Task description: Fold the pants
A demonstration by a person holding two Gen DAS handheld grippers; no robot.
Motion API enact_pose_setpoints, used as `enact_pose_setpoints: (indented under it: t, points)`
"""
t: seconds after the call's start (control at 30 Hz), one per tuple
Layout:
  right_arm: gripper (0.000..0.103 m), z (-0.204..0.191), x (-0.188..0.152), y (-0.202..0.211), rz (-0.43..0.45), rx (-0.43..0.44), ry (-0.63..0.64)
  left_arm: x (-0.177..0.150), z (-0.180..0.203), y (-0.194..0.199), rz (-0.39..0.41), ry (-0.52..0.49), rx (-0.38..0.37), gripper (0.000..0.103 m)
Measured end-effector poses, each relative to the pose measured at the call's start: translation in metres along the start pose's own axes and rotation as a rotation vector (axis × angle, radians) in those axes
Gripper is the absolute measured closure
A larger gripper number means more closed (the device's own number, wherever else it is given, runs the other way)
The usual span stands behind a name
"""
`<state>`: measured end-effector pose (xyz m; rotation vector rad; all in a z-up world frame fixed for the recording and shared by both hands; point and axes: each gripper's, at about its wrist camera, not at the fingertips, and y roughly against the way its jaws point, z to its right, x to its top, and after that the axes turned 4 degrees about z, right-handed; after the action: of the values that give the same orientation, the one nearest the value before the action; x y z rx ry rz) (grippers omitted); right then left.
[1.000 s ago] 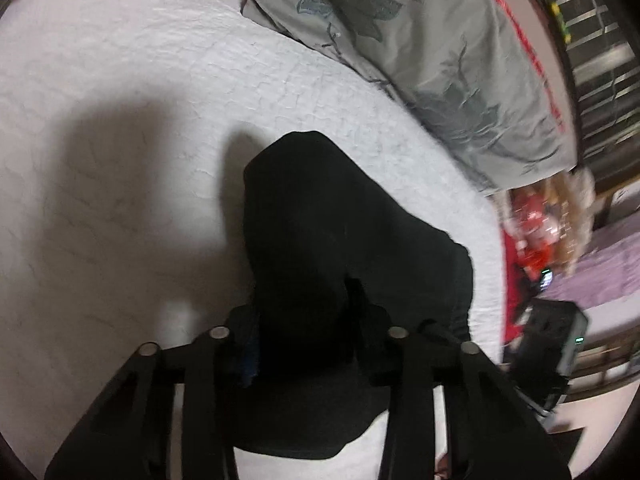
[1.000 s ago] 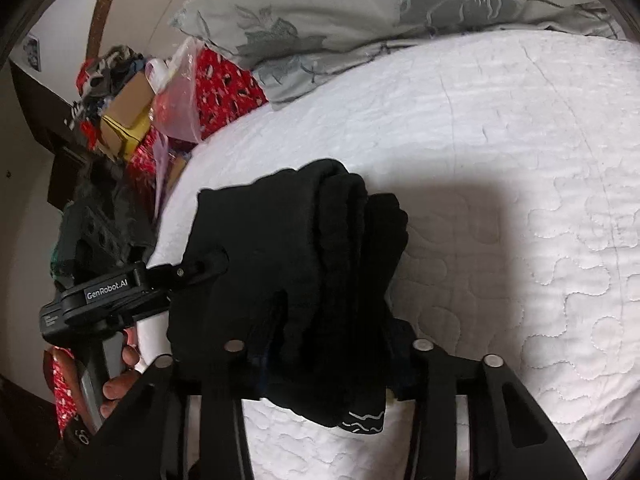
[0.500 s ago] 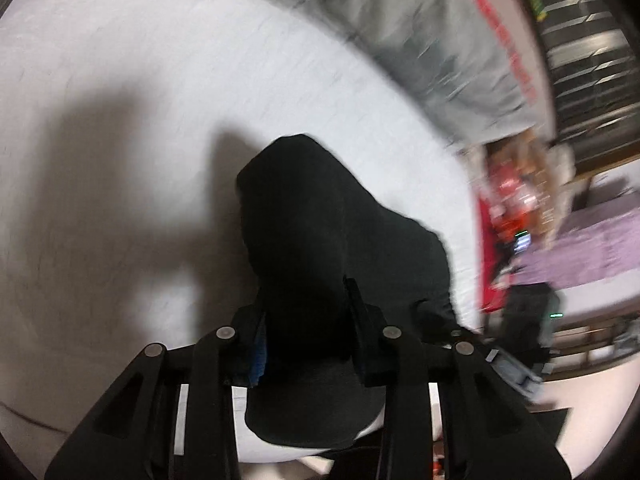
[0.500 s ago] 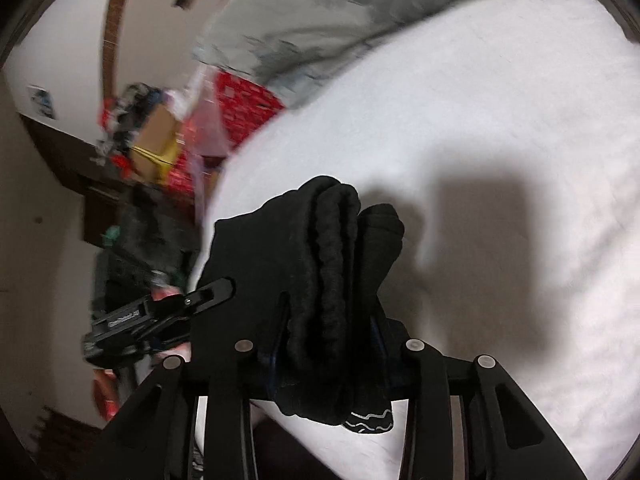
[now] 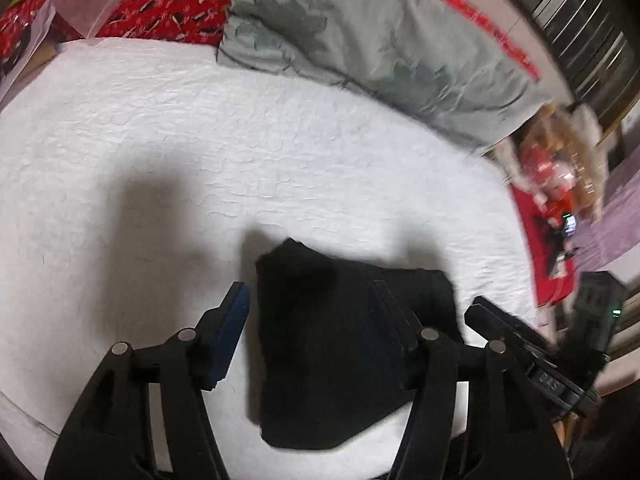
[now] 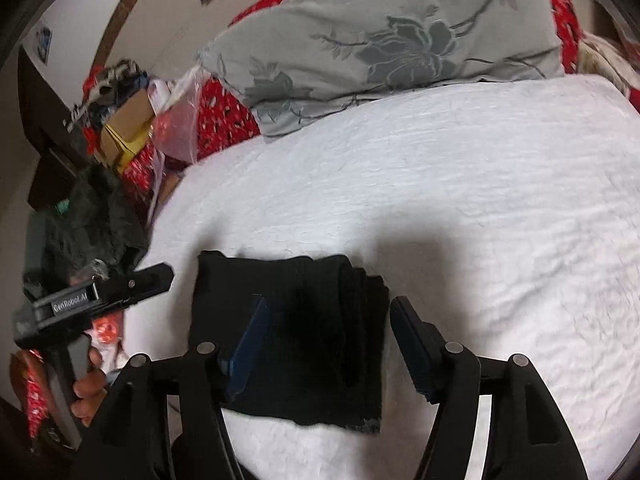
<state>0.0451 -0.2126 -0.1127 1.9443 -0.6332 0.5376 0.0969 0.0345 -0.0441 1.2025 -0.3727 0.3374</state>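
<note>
The black pants (image 5: 340, 360) lie as a thick folded bundle near the front edge of the white quilted bed (image 5: 180, 152). My left gripper (image 5: 309, 287) hovers over the bundle's left part with its jaws opening. Its blue pads (image 5: 234, 320) stand clear of the cloth. In the right wrist view the pants (image 6: 312, 360) show stacked folds at their right side. My right gripper (image 6: 331, 301) hangs above them, jaws opening, pads apart from the fabric. Each view shows the other gripper at its side: the right gripper body (image 5: 520, 344) and the left gripper body (image 6: 96, 296), held by a hand (image 6: 86, 388).
A grey floral pillow (image 5: 380, 48) (image 6: 400, 40) lies at the head of the bed over a red patterned cover (image 6: 224, 120). Boxes and bags (image 6: 128, 128) pile up beside the bed. Red items and a stuffed toy (image 5: 560, 168) sit past the other side.
Both grippers were shut on the bundle. Both have let go and drawn up and back, and the pants now rest flat on the bed.
</note>
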Motion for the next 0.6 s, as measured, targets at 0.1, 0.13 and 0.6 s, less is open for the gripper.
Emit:
enact_pose_setpoints:
  t: [0.1, 0.13, 0.6]
  points:
    - [0.038, -0.006, 0.006, -0.026, -0.028, -0.027, 0.014, -0.001, -0.007, -0.022, -0.055, 0.024, 0.001, 0.043]
    - [0.044, -0.006, 0.006, -0.031, -0.041, -0.028, 0.027, 0.001, -0.008, -0.034, -0.092, 0.031, -0.001, 0.043]
    - [0.057, 0.039, -0.002, -0.034, -0.055, 0.044, -0.145, 0.006, -0.020, -0.042, -0.098, 0.132, -0.048, 0.053]
